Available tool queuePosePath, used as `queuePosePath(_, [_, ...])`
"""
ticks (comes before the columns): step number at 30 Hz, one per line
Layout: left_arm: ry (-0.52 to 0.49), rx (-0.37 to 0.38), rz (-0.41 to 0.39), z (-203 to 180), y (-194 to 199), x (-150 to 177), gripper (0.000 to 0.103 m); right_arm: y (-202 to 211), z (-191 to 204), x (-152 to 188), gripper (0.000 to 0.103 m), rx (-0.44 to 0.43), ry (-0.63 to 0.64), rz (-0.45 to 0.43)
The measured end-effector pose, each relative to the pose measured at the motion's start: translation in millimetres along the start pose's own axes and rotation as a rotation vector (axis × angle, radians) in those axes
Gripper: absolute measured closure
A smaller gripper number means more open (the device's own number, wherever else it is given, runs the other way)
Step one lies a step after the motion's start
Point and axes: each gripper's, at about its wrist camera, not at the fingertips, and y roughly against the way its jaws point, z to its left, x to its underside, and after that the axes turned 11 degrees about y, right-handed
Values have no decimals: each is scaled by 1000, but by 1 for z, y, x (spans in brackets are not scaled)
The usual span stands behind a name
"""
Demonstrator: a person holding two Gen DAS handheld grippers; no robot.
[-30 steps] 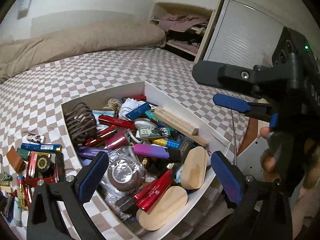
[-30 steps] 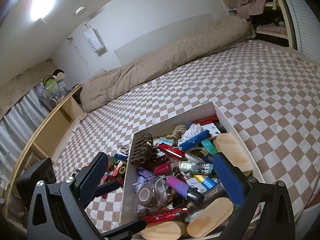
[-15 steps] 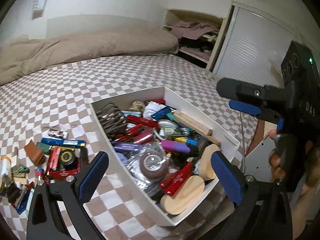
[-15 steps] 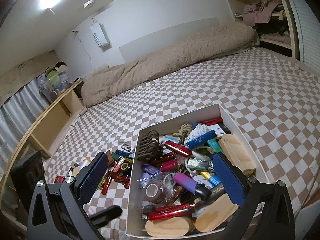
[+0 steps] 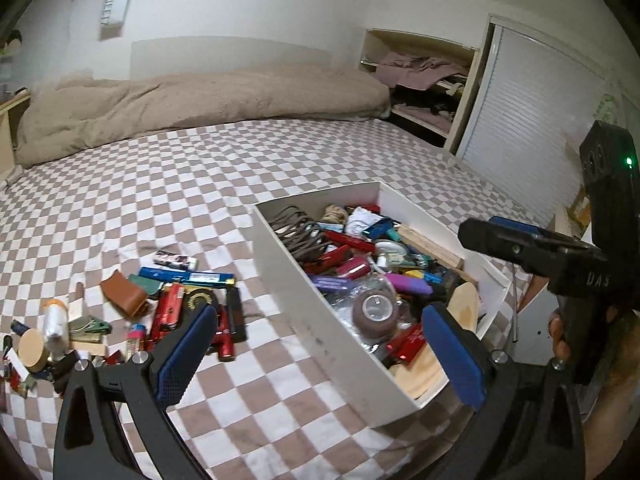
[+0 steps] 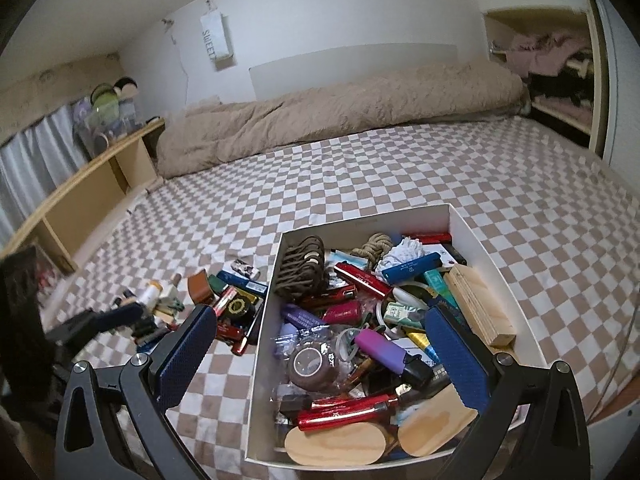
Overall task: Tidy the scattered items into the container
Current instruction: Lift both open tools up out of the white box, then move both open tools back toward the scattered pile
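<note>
Dozens of small items fill the white container [image 6: 456, 224], which sits on the checkered bedspread [image 6: 360, 168]. In the right wrist view it lies directly ahead of the right tongs [image 6: 320, 352], its near end between their blue pads [image 6: 186, 356]. Inside, a red lighter [image 6: 348, 408] and two oval wooden pieces [image 6: 336, 446] lie nearest the tongs, with a roll in clear wrap [image 6: 312, 364], a purple lighter [image 6: 380, 348] and a wooden block [image 6: 478, 304] farther in, and a brown coil [image 6: 302, 266] at the far left corner.

Left of the box, a scattered pile [image 5: 176, 304] of lighters, a brown leather case [image 5: 122, 294] and a blue strip [image 5: 186, 276] lies on the bedspread, ahead and to the left of the left tongs [image 5: 320, 356]. What the smaller pieces at the pile's left edge are is hard to make out.

Both tongs are spread wide with nothing between their pads. The right tongs also show at the right edge of the left wrist view [image 5: 520, 236], held by a hand [image 5: 560, 336]; there the gap between their fingers cannot be judged.

A beige duvet [image 5: 192, 100] lies bunched along the far wall, past the bedspread.
</note>
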Motion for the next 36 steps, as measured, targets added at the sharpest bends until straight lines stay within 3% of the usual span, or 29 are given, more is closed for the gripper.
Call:
queuePosePath(9, [14, -48, -11, 23, 14, 5, 0, -10, 28, 8, 0, 37, 107, 58])
queuePosePath(36, [94, -129, -50, 88, 45, 20, 0, -39, 84, 10, 0, -3, 175, 104])
